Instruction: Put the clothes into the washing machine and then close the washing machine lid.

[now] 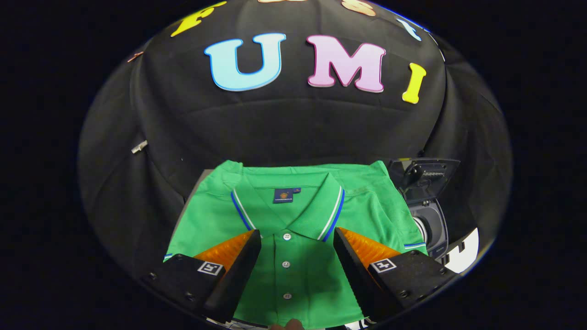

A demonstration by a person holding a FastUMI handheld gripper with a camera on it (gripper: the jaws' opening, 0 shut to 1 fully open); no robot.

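Note:
A green polo shirt [293,215] lies folded flat, collar away from me, with blue-and-white trim on the collar and a row of white buttons running between my fingers. My gripper [297,236] hovers over the shirt's chest, open, its two fingers spread to either side of the button placket with nothing pinched. To the right of the shirt stands the small washing machine [431,224], dark grey, with its lid [424,176] raised upright behind the opening.
The shirt rests on a grey surface [195,195] whose edge shows at its left. Black cloth walls close in behind and on both sides. A small metal clip [139,146] hangs on the left wall.

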